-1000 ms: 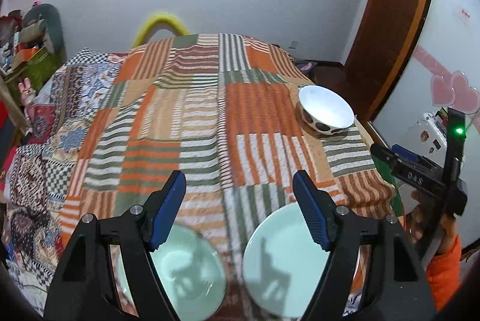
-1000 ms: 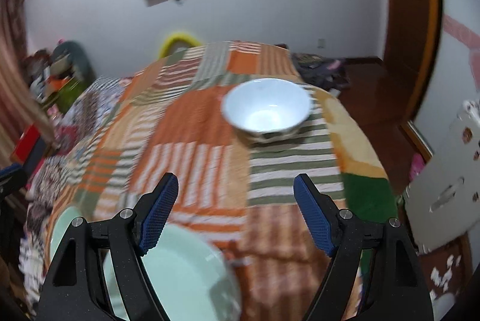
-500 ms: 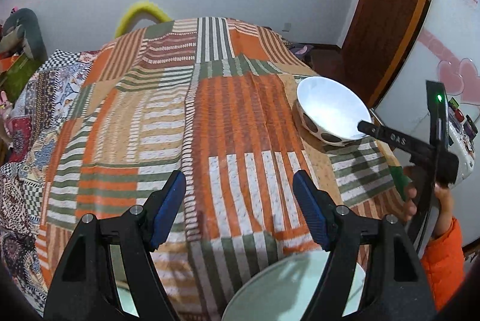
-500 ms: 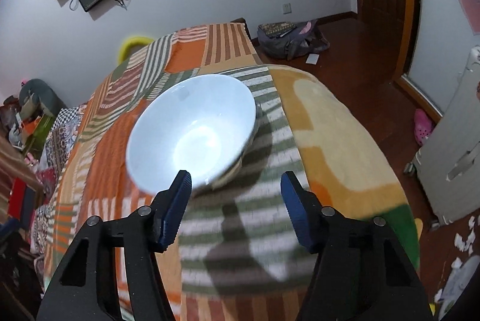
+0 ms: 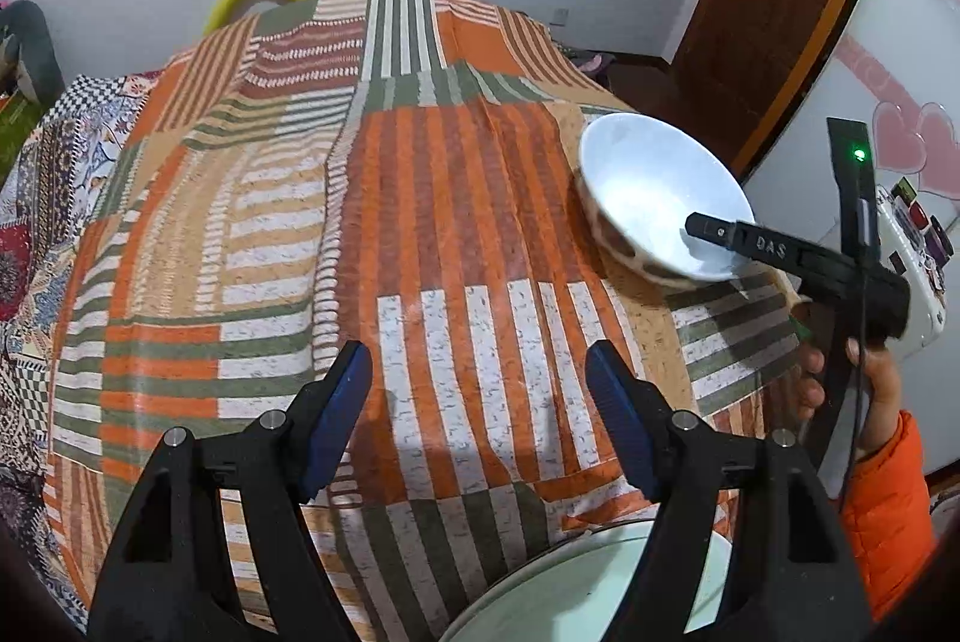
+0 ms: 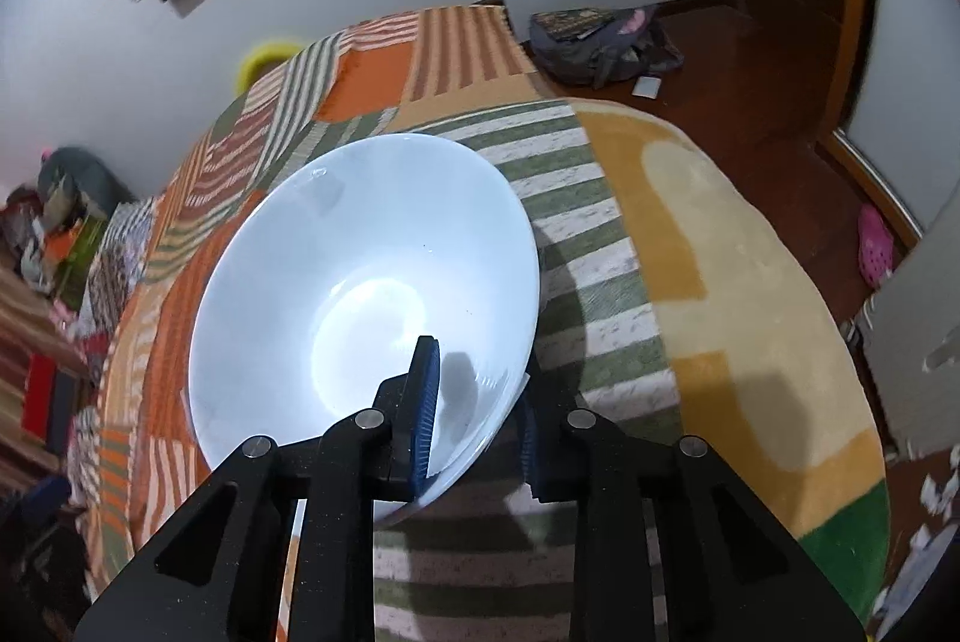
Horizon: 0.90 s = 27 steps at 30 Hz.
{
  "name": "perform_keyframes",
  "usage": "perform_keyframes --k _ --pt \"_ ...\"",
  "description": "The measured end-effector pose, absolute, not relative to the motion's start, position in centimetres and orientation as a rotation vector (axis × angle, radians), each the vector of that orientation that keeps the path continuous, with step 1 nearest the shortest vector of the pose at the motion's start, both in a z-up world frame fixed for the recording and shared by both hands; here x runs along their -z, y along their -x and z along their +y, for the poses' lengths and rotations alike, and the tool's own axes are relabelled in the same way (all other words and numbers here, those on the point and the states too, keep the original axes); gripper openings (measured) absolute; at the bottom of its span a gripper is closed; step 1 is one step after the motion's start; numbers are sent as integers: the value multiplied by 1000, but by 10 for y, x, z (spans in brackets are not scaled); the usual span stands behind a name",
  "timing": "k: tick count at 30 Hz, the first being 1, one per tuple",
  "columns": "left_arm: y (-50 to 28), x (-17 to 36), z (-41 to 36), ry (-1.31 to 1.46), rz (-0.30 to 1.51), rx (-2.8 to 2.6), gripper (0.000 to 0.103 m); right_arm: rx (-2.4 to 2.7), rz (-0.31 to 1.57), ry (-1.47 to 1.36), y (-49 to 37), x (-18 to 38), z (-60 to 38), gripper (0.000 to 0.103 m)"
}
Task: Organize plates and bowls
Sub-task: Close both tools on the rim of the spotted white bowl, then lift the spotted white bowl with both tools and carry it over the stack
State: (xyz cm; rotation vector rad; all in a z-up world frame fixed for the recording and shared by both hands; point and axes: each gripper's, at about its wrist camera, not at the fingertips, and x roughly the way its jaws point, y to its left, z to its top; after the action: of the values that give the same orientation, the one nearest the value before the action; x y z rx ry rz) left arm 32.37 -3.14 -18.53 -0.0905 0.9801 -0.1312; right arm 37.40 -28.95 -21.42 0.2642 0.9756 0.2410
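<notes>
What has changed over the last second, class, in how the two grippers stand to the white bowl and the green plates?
The right gripper moved forward to the white bowl and closed over its near rim, one finger inside, one outside. The left gripper advanced over the patchwork cloth, leaving only one green plate showing. The left gripper stayed open; the bowl stayed on the cloth.

One legible marking is found — the raised letters "DAS" on the black finger of the right gripper [image 5: 714, 231], seen from the left wrist view where that finger reaches over the near rim of the white bowl [image 5: 648, 192]. Small labels on the white appliance [image 5: 912, 246] at far right are too small to read.
</notes>
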Motion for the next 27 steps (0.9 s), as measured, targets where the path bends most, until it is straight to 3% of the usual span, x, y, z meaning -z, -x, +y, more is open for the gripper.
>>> perform_keyframes --k 12,16,18,19,27 --pt "-344 211 -48 118 1067 148 72 -423 1003 -157 -319 213 -264 20" --pt "-351 225 -58 103 1113 166 44 -434 1000 -139 -307 215 -263 20" --pt "-352 230 -64 106 1131 211 17 -424 998 -138 -307 217 -263 20" --pt "-352 232 -67 103 1140 233 11 -422 997 -141 -307 218 -263 20" --pt "-341 222 -69 89 1123 246 11 -403 1004 -168 -304 211 -259 19"
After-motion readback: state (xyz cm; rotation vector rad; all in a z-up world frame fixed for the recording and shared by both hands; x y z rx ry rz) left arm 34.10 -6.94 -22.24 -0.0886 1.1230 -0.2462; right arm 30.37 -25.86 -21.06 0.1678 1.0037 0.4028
